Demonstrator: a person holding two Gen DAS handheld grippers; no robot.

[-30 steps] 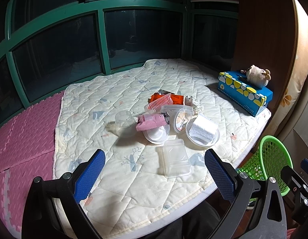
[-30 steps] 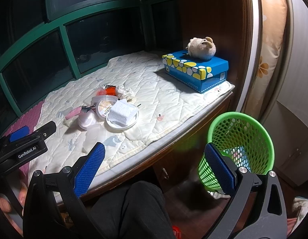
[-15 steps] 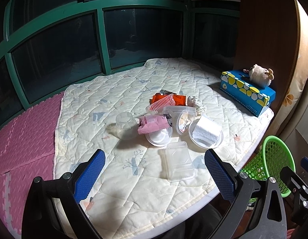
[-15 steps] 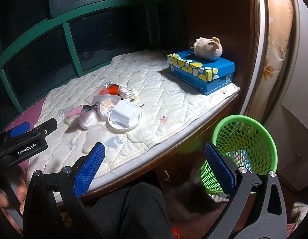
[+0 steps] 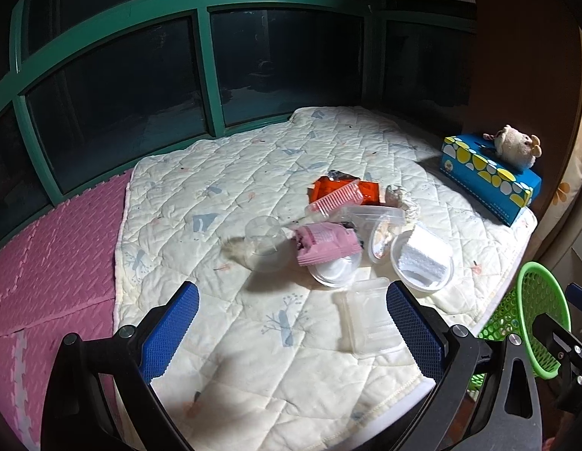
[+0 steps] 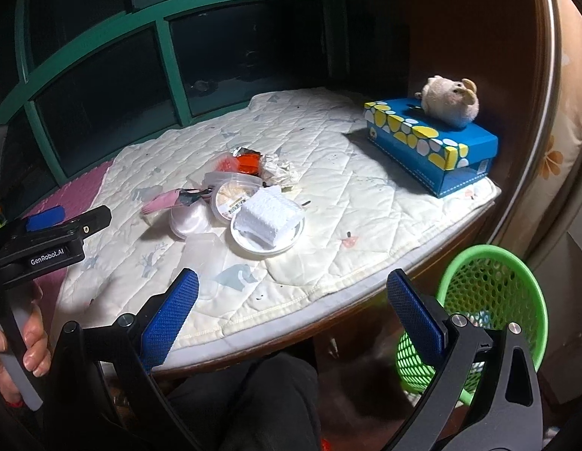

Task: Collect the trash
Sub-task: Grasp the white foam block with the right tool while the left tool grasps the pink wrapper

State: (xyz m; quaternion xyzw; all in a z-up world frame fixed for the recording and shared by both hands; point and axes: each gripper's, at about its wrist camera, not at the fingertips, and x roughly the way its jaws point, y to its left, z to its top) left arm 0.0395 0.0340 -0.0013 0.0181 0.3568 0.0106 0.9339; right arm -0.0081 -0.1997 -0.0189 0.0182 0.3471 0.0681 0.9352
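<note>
A pile of trash lies mid-quilt: a clear cup point(image 5: 262, 242), a pink packet point(image 5: 325, 242), an orange wrapper point(image 5: 338, 188), a pink comb-like tray point(image 5: 334, 199), a white bowl holding a white foam block point(image 5: 422, 259) point(image 6: 268, 216), a round lidded tub point(image 6: 231, 197) and a flat clear container point(image 5: 368, 317). The green mesh basket point(image 5: 539, 323) point(image 6: 490, 300) stands on the floor at the right, beside the ledge. My left gripper point(image 5: 291, 332) hangs open just short of the pile, holding nothing. My right gripper point(image 6: 291, 325) is open over the ledge's front edge.
The cream quilt point(image 5: 223, 188) covers a window ledge, with pink foam mats point(image 5: 50, 248) to the left. A blue tissue box point(image 6: 430, 146) with a plush toy point(image 6: 450, 101) on top sits at the far right. Dark green-framed windows run behind. A hand point(image 6: 12, 345) holds the left gripper's handle.
Both grippers have drifted slightly; the pile and basket sit a little farther right and lower in view. Nothing has been picked up or moved on the quilt.
</note>
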